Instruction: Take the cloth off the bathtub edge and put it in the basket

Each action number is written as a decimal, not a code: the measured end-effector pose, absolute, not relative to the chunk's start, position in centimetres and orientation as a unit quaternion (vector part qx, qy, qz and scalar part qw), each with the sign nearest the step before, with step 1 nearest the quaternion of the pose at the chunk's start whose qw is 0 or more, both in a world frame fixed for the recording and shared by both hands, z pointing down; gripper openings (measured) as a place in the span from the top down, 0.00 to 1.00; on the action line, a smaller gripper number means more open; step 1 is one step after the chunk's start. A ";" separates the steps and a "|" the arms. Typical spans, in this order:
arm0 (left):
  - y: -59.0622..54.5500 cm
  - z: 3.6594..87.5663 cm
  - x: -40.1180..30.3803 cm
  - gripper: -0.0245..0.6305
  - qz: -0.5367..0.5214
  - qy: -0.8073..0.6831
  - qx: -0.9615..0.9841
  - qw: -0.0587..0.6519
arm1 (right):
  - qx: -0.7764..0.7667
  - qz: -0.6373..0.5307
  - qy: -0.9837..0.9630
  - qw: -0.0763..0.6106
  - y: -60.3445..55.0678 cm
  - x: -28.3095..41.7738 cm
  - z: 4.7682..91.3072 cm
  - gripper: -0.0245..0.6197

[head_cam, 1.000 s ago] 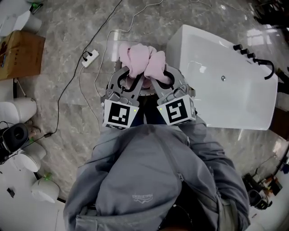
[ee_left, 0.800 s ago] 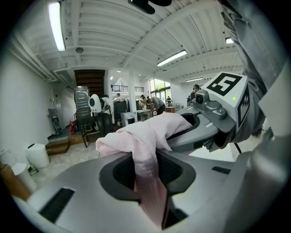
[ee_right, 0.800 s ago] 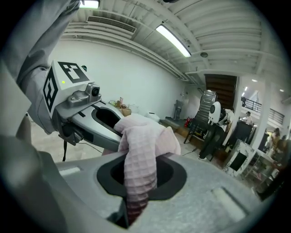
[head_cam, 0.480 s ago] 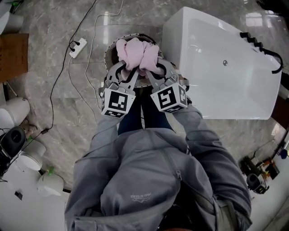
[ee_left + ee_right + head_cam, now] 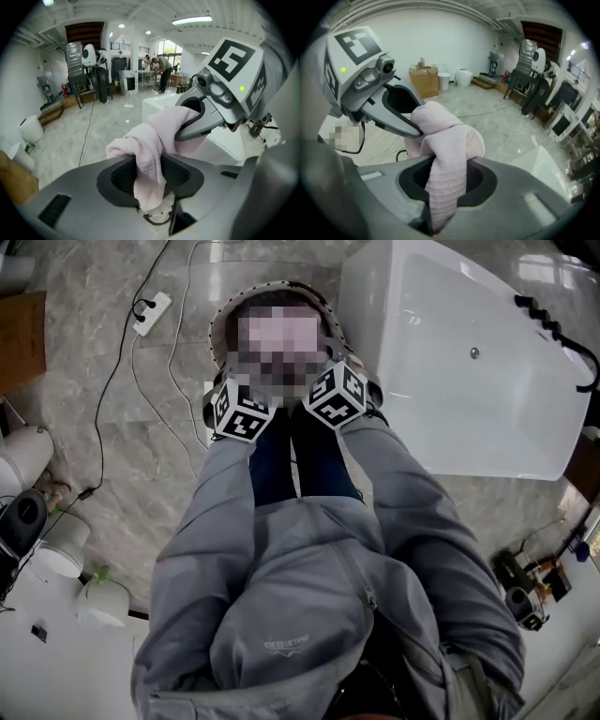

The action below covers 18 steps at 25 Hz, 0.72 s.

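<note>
Presently, the cloth (image 5: pixel 149 136) is hanging bunched between both tools, above the basket (image 5: pixel 217 334) at twelve o'clock. The right gripper (image 5: pixel 445 176) is clamping it; the left gripper (image 5: pixel 150 171) is opening around it. It is looking soft, light and limp, so any fold is offering a hold.

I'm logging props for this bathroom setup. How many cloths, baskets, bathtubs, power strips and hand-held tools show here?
Pink cloth: 1
Basket: 1
Bathtub: 1
Power strip: 1
Tools: 2, the left tool (jaws opening, cloth between them) and the right tool (shut on the cloth)
Total: 6
</note>
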<state>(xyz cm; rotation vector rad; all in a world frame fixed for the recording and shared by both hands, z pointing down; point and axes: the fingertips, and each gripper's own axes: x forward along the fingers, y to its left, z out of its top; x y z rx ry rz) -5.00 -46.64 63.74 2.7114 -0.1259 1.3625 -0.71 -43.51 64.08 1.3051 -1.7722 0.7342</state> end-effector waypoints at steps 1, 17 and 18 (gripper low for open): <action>-46.5 64.9 -5.6 0.73 0.470 -0.043 0.879 0.065 | 0.513 0.321 -0.686 0.404 -43.0 -0.5 65.3 0.86; -44.8 65.0 -7.7 0.62 0.477 -0.057 0.873 0.088 | 0.530 0.372 -0.649 0.401 -39.0 -0.4 66.4 0.66; -44.7 64.4 -7.5 0.62 0.472 -0.058 0.876 0.086 | 0.534 0.369 -0.652 0.392 -39.2 -0.5 65.7 0.66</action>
